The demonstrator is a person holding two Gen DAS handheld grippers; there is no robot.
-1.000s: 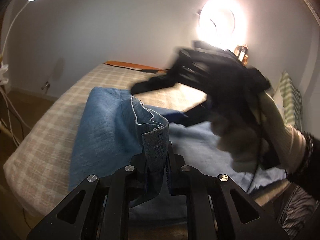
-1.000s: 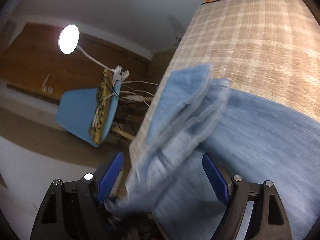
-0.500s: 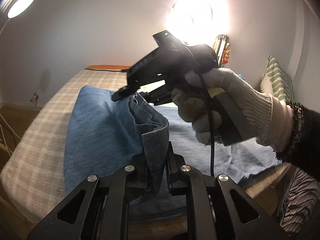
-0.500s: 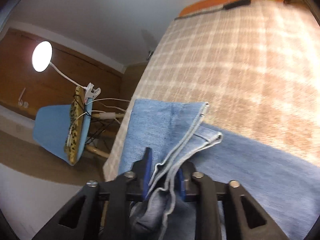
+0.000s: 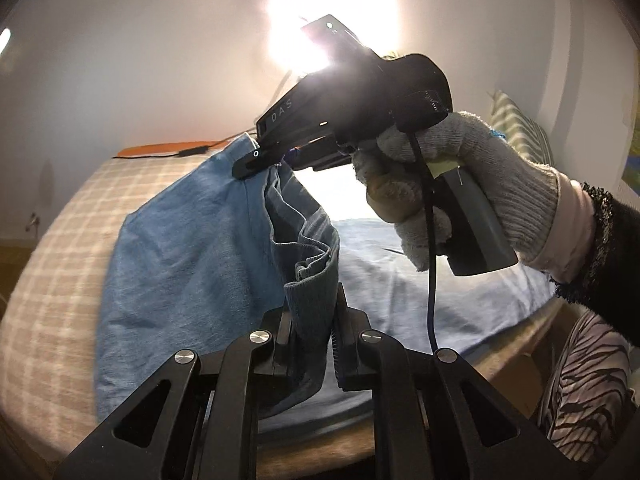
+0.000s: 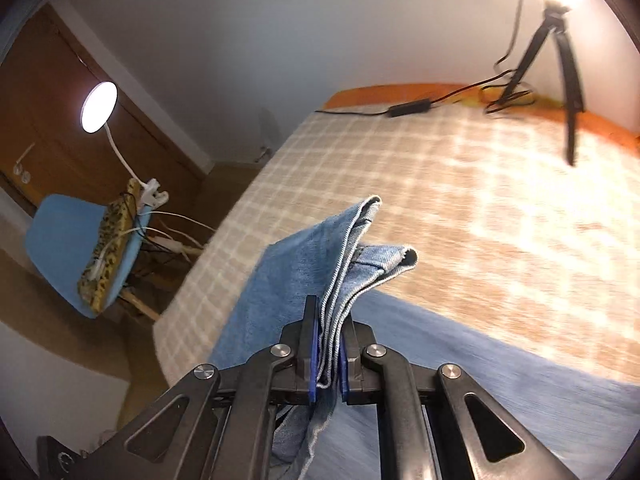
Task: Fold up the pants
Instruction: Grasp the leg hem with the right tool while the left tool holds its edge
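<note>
Both tongs pinch the pants [image 5: 188, 248]: left gripper [image 5: 314, 316] on the waistband, right gripper [image 6: 329, 356], jaws just closed, on the hems. Only the left view shows the gloved hand [image 5: 460, 184] at 2 o'clock; only the right shows the blue chair [image 6: 68, 252] at 9.

1 pants [image 5: 192, 248], 2 tools [image 5: 312, 320] [image 6: 329, 364], 1 chair [image 6: 64, 248], 1 tripod [image 6: 560, 32]

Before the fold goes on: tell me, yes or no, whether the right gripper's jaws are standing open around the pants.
No: the right gripper has its jaws shut on the layered edge of the blue pants, the cloth pinched between them.

A grey knit glove [image 5: 472, 184], pale pink cuff and black lace-edged sleeve [image 5: 612, 264]; black gripper [image 6: 329, 364] with silver screws, blue pads, "DAS" lettering, black cable [image 5: 430, 264].
</note>
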